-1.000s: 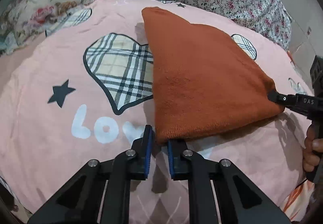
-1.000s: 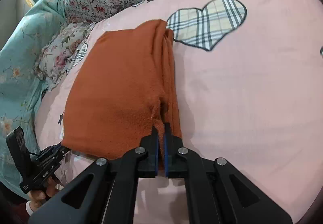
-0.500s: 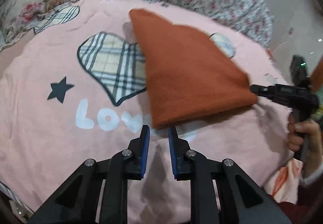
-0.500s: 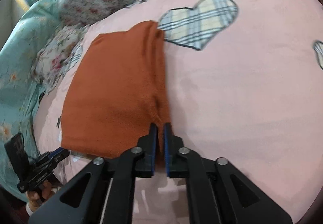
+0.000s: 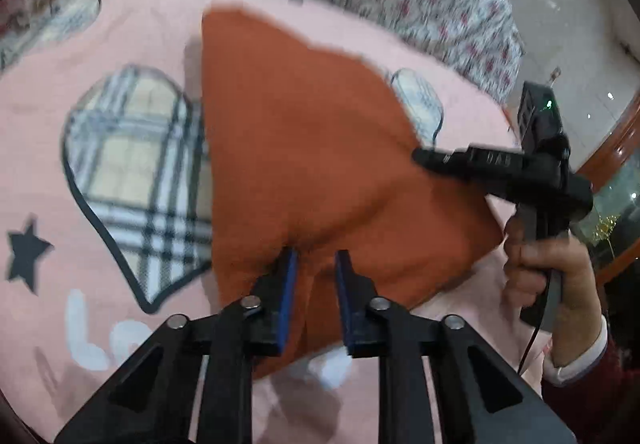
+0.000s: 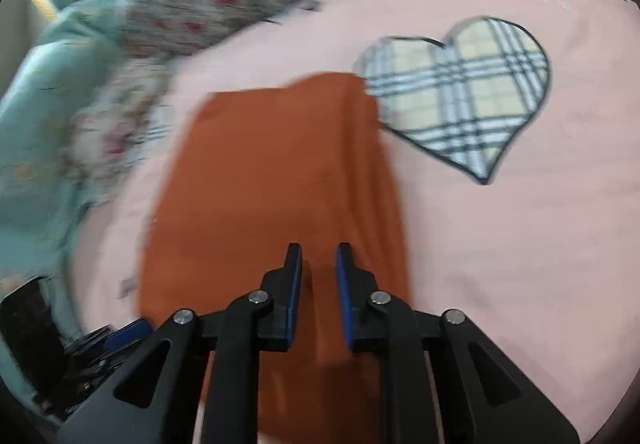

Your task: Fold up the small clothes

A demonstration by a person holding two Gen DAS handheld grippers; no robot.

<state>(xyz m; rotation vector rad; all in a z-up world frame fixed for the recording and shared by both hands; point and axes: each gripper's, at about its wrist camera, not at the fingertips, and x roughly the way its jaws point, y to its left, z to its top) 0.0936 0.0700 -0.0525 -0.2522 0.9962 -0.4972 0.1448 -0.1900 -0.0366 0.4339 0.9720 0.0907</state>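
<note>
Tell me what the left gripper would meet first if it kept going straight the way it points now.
Most likely the orange cloth: the left gripper points down onto its near part, the fabric already between its parted fingers. Depth is blurred, so contact can't be confirmed.

- The orange garment (image 5: 304,164) is soft, matt, fleecy cloth.
- The pink bedcover (image 6: 500,264) is smooth, matt fabric.
- Left gripper (image 5: 315,284): matt black plastic, blue pads (image 5: 289,284), shiny metal rivets (image 5: 251,302).
</note>
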